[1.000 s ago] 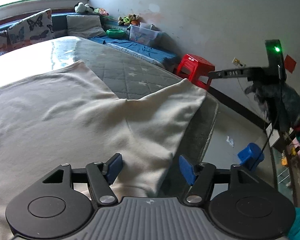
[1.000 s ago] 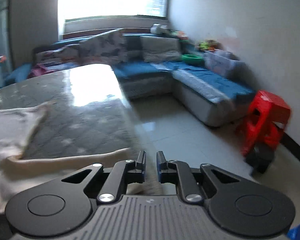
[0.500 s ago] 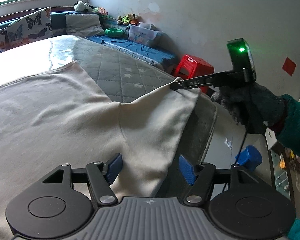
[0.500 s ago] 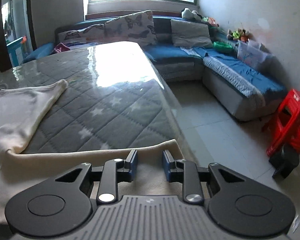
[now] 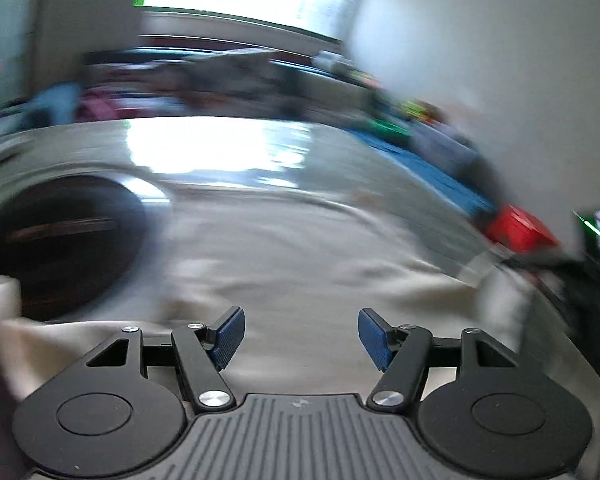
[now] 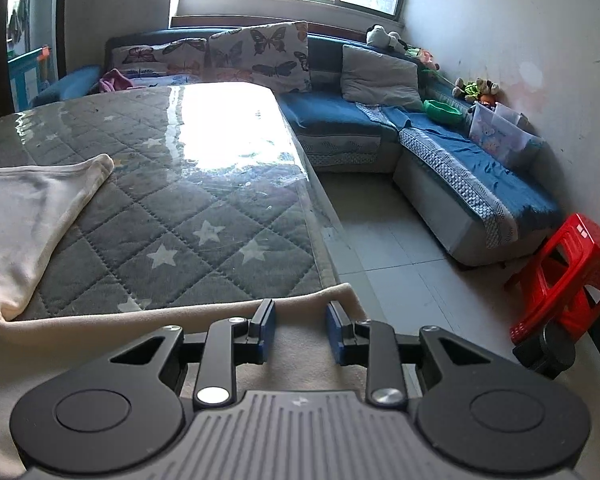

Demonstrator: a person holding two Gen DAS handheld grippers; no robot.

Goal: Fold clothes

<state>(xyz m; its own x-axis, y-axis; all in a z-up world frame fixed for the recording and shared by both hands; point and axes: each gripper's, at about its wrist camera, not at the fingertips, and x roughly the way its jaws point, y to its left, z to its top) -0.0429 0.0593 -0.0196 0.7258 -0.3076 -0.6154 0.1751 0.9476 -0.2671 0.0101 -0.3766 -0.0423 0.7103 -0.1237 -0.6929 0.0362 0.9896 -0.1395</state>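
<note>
Left wrist view: I read no text; frame motion-blurred.
Right wrist view: I find no legible text.
Clear storage box (image 6: 496,136): printed picture, lettering too small for me to read.

garment (image 6: 28,216) on table (image 6: 188,208), sofa (image 6: 452,168) behind

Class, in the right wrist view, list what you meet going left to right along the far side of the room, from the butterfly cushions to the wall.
Butterfly cushions → grey cushion → green bowl → clear storage box.
</note>
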